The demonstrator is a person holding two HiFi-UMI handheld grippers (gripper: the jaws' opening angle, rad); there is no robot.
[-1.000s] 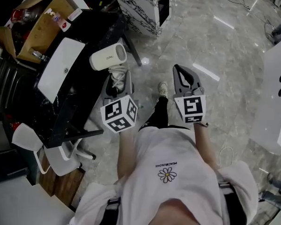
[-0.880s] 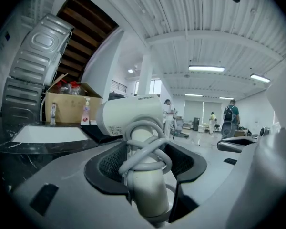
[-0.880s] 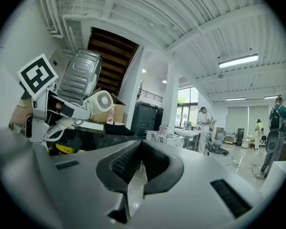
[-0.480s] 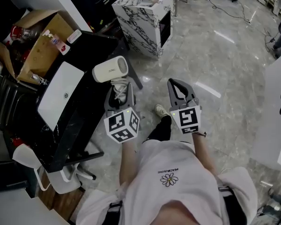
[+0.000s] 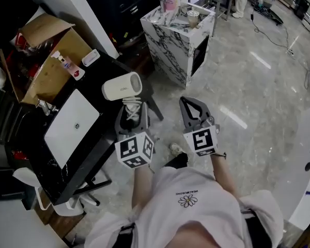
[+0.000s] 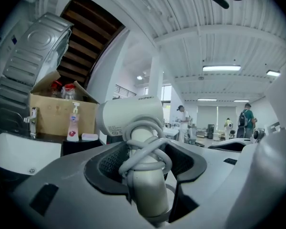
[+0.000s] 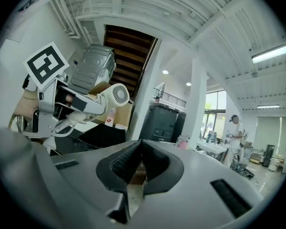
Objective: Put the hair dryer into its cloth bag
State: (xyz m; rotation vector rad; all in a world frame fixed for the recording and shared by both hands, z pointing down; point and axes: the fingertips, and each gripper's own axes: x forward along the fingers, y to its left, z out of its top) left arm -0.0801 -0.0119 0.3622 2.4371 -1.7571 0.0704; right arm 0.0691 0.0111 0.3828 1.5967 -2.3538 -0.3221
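Carriage of hair dryer (image 5: 122,86), handle clamped in left gripper (image 5: 130,113); right gripper (image 5: 189,106) closed, empty. Next: finding cloth bag, unseen anywhere, and opening its mouth.

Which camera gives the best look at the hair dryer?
The left gripper view: the hair dryer fills the middle, its cord-wrapped handle clamped in the left gripper. The head view shows it small, from above. The right gripper view shows it small at the left, grille facing the camera.
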